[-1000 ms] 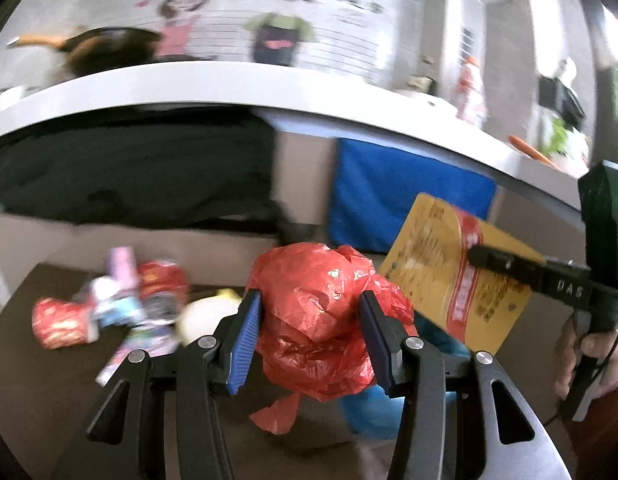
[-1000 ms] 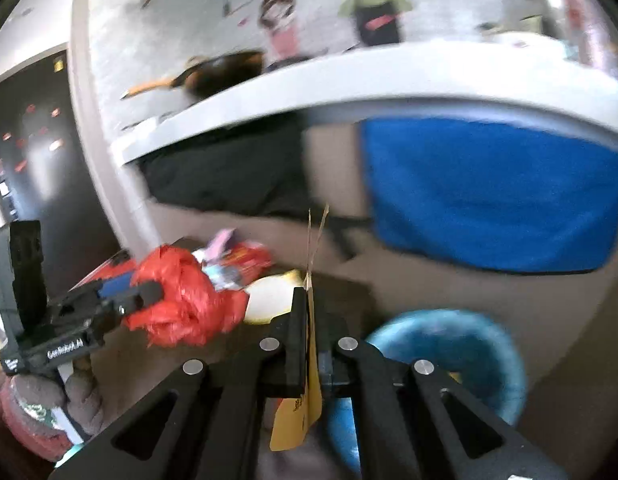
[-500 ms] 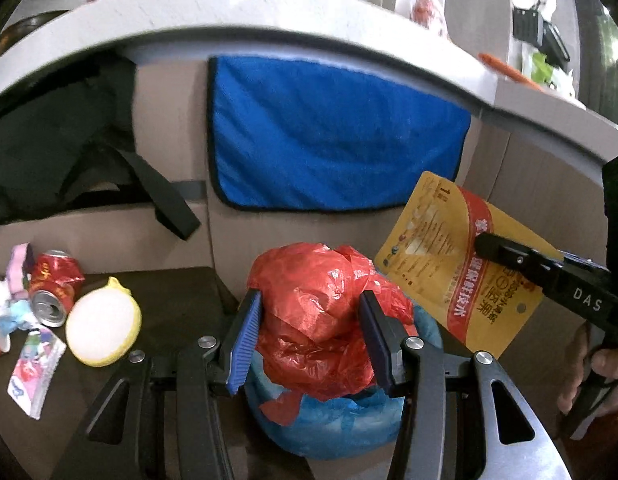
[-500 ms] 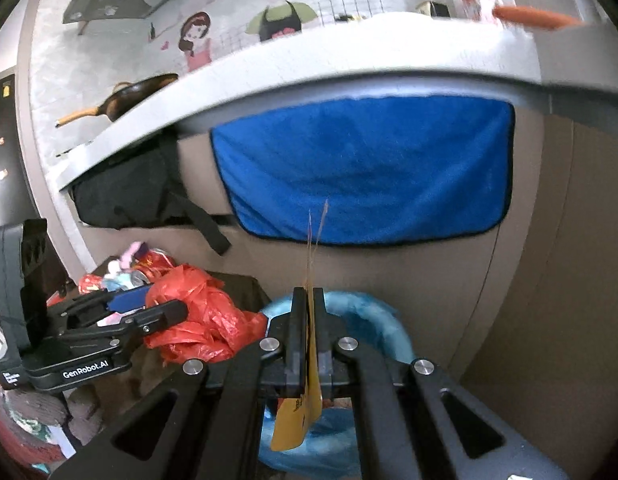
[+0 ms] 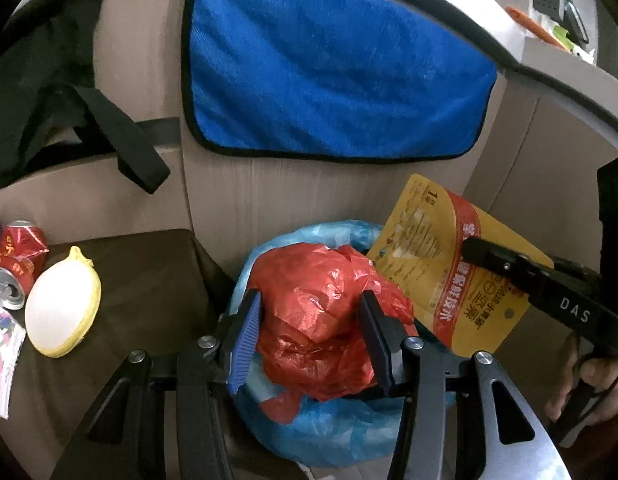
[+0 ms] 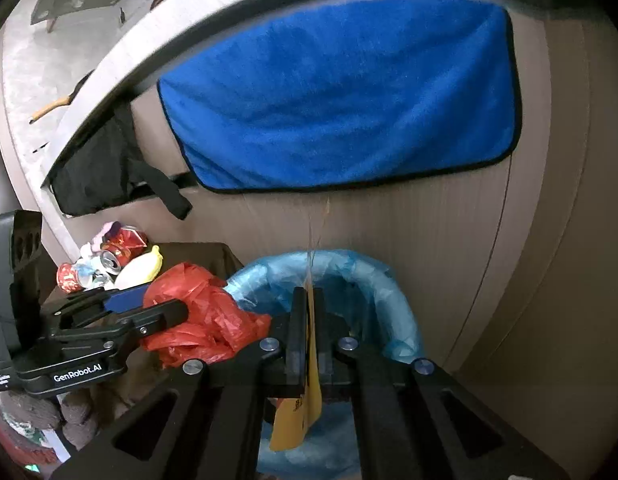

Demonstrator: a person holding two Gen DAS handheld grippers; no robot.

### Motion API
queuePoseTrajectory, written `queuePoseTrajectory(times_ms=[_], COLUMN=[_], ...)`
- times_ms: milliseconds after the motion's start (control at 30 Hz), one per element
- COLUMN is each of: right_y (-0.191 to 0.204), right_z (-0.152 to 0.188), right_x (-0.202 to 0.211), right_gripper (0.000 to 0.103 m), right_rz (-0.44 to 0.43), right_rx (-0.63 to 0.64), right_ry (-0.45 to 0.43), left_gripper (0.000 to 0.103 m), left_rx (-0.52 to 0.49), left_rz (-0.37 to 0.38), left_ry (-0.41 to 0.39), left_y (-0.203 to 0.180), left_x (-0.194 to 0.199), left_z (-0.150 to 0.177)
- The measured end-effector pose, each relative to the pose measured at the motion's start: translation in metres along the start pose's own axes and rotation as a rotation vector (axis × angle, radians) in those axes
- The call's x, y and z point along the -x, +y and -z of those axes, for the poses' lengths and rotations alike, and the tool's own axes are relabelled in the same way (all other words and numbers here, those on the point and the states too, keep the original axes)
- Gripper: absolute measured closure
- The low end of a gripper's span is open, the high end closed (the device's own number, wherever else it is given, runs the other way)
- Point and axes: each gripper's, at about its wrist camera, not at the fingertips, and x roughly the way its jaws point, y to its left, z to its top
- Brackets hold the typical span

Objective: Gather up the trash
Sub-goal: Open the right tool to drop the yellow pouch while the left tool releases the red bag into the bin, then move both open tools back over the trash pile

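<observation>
- A crumpled red plastic bag (image 5: 313, 316) is pinched between the pads of the left gripper (image 5: 311, 338), the jaws standing part-way apart around its bulk; it is held over the mouth of a bin lined with a light-blue plastic bag (image 5: 341, 440).
- A flat yellow foil pouch with a red band (image 5: 449, 276) is clamped edge-on by the right gripper (image 6: 307, 320), whose jaws are pressed together on it; the pouch is held above the bin's far rim (image 6: 333, 264), just beside the red bag.
- The person's fingers (image 5: 589, 376) are seen wrapped round the right gripper's handle.
- The lined bin is set against the right edge of a dark-brown low table (image 5: 149, 280).
- Towards the table's left edge, a white oval piece with a yellow rim (image 5: 61, 312), a crushed red drink can (image 5: 17, 260) and a printed wrapper (image 5: 3, 356) are left lying close together.
- Behind the bin, a blue towel with black edging (image 5: 329, 68) is hung on the beige cabinet front (image 5: 237, 200), beside a black bag with a strap (image 5: 37, 112).
</observation>
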Motion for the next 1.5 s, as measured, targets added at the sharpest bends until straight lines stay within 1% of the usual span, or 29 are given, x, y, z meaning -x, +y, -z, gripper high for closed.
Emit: queuePoseTrajectory(times_ms=[233,267,300,367,400,433,467,500,533,600,667,733,900,1000,1067,1200,1300,1333,1400,1500], right_y=[-0.007,-0.008,-0.009,-0.009,-0.008,-0.008,-0.006,-0.005,-0.004,-0.001,0.001,0.005,0.028,0.047,0.065,0.108,0.147,0.156,0.177,0.211], right_z=[0.0,0.0,0.0,0.001,0.002,0.003,0.003,0.004,0.005,0.003,0.0,-0.003,-0.006,-0.005,-0.005,-0.005,-0.004,-0.004,-0.003,0.001], right_x=[-0.018,-0.019,-0.02,-0.022,-0.022,-0.022,-0.02,-0.018,-0.013,-0.005,-0.001,0.003,0.014,0.02,0.023,0.026,0.02,0.018,0.012,-0.001], right_gripper=[0.101,0.1,0.098,0.097,0.089,0.082,0.062,0.044,0.04,0.039,0.039,0.039,0.039,0.039,0.039,0.037,0.033,0.033,0.033,0.031], right_rz=[0.01,0.009,0.004,0.017,0.032,0.04,0.051,0.056,0.067,0.084,0.082,0.078,0.08,0.063,0.045,0.017,-0.008,-0.013,-0.026,-0.074], right_rx=[-0.007,-0.008,-0.008,-0.006,-0.002,0.0,0.004,0.006,0.009,0.015,0.012,0.01,0.051,0.077,0.102,0.17,0.235,0.251,0.284,0.332], right_ry=[0.016,0.016,0.016,0.012,0.014,0.014,0.006,-0.007,-0.035,-0.063,-0.066,-0.064,-0.073,-0.079,-0.085,-0.089,-0.082,-0.079,-0.07,-0.046], left_gripper=[0.053,0.053,0.053,0.048,0.039,0.034,0.033,0.031,0.027,0.023,0.021,0.016,0.015,0.011,0.011,0.007,0.005,0.003,0.003,0.003], left_rx=[0.022,0.025,0.038,0.072,0.083,0.089,0.095,0.096,0.097,0.11,0.127,0.143,0.147,0.147,0.148,0.156,0.194,0.208,0.227,0.293], left_rz=[0.009,0.016,0.044,0.125,0.152,0.156,0.153,0.147,0.139,0.133,0.13,0.119,0.04,-0.018,-0.051,-0.125,-0.181,-0.206,-0.263,-0.289], left_ry=[0.034,0.033,0.034,0.038,0.043,0.041,0.03,0.018,0.006,-0.01,-0.021,-0.037,-0.099,-0.138,-0.159,-0.188,-0.211,-0.218,-0.229,-0.2], left_y=[0.006,0.007,0.01,0.015,0.018,0.02,0.022,0.024,0.026,0.03,0.035,0.041,0.061,0.079,0.094,0.131,0.169,0.183,0.21,0.25], left_x=[-0.019,-0.02,-0.022,-0.024,-0.025,-0.025,-0.022,-0.02,-0.016,-0.009,-0.003,0.006,0.041,0.07,0.09,0.131,0.161,0.172,0.188,0.202], left_z=[-0.004,-0.004,-0.004,-0.005,-0.005,-0.006,-0.005,-0.006,-0.006,-0.008,-0.008,-0.009,-0.005,0.004,0.011,0.025,0.037,0.042,0.053,0.075])
